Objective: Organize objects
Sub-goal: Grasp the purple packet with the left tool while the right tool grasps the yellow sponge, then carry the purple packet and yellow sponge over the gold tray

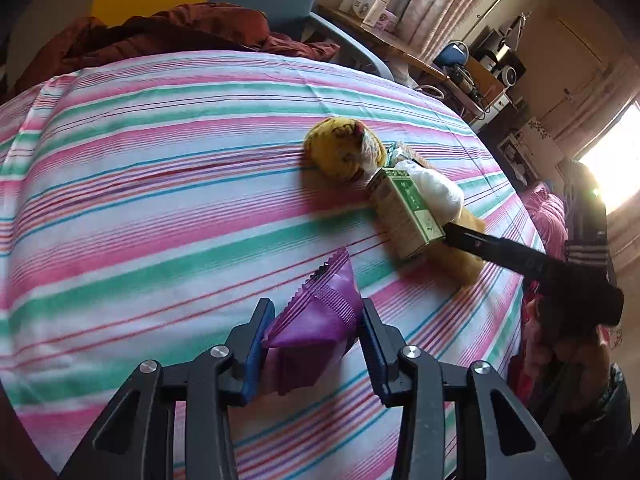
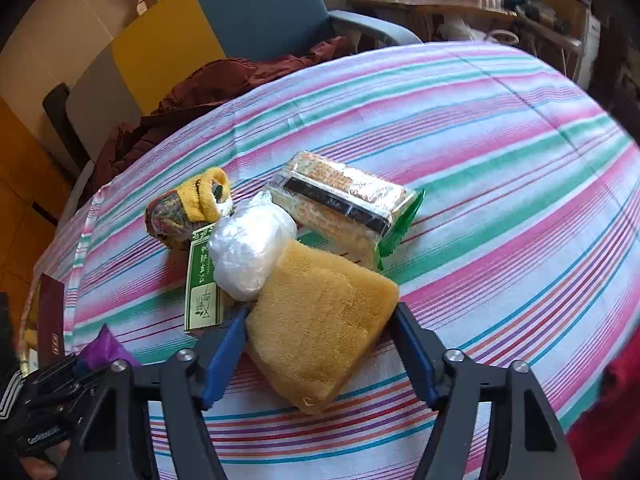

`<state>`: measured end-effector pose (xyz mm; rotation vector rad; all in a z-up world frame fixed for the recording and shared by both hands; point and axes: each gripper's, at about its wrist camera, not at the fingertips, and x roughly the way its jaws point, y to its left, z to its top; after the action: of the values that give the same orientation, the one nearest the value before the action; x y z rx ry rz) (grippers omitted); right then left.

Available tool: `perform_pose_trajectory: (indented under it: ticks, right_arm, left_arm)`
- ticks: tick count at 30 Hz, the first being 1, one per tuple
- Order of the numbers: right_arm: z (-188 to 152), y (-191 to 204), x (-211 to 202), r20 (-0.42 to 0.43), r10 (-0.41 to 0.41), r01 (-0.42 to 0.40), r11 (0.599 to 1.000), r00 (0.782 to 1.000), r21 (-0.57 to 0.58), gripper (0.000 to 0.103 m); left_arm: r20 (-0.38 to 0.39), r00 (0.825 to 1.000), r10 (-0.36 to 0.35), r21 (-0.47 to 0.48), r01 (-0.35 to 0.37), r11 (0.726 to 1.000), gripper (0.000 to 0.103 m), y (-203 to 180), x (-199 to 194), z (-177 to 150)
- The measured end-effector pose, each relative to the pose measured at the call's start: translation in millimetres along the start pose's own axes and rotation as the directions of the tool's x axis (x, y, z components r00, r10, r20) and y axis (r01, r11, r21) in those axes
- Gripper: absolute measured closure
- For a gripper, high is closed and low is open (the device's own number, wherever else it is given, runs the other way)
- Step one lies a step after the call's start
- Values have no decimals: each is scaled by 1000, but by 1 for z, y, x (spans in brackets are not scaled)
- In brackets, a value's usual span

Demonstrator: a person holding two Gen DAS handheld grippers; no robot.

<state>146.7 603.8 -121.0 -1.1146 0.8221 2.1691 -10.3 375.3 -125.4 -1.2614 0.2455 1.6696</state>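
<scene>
Surface: a desk (image 1: 160, 152) covered with a striped cloth in pink, green and white.
Left tongs (image 1: 316, 336): clenched on a purple packet (image 1: 316, 316); both blue pads press on its sides, and its crimped end points away from the camera.
Purple packet, place: near the front edge of the cloth, apart from the pile of other things; whether it rests on the cloth or is lifted I cannot tell.
Right tongs (image 2: 320, 344): around a yellow sponge (image 2: 320, 320); the left pad touches the sponge side, the right pad is at its corner, and whether they grip it I cannot tell.
Yellow sponge, place: on the cloth, at the near side of the pile, its upper edge under a white plastic bag (image 2: 248, 244).
Green box (image 2: 202, 284): just left of the sponge, partly under the white bag.
Rolled socks (image 2: 188, 208): yellow and patterned, behind the green box, touching the bag.
Cracker pack (image 2: 344, 204): clear wrap with a green end, behind the sponge and touching it.
Background: a dark red garment (image 2: 208, 88) at the far edge of the desk, and a blue chair (image 2: 272, 8) behind it.
</scene>
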Motion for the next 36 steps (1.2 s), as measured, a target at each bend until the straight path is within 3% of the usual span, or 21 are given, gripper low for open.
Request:
perform_pose_trajectory:
  ticks: [8, 11, 15, 18, 22, 29, 33, 36]
  right_arm:
    - [0, 2, -18, -28, -112, 111, 992, 993, -56, 44]
    - [3, -3, -30, 18, -157, 158, 986, 987, -49, 44]
    - [6, 3, -53, 128, -125, 134, 989, 984, -64, 44]
    - [4, 20, -70, 207, -68, 94, 988, 976, -120, 44]
    - [-6, 54, -78, 217, 23, 25, 976, 976, -216, 44]
    - [-36, 130, -83, 146, 175, -109, 921, 974, -375, 43]
    - [-64, 185, -83, 78, 290, -231, 873, 954, -429, 43]
    - [-83, 232, -80, 13, 354, -302, 815, 935, -495, 43]
  left_arm:
    - [30, 999, 37, -5, -37, 999, 61, 5, -26, -18]
    - [55, 998, 43, -4, -43, 999, 61, 2, -37, -21]
    - [97, 993, 60, -17, -59, 998, 61, 4, -62, -27]
    - [137, 988, 73, -32, -70, 997, 61, 10, -84, -34]
    - [189, 977, 94, -82, -80, 993, 61, 29, -119, -46]
    - [265, 952, 153, -222, -94, 971, 61, 83, -180, -74]
    - [309, 930, 198, -302, -102, 948, 61, 115, -211, -89]
    - [331, 916, 226, -349, -104, 931, 61, 136, -228, -95]
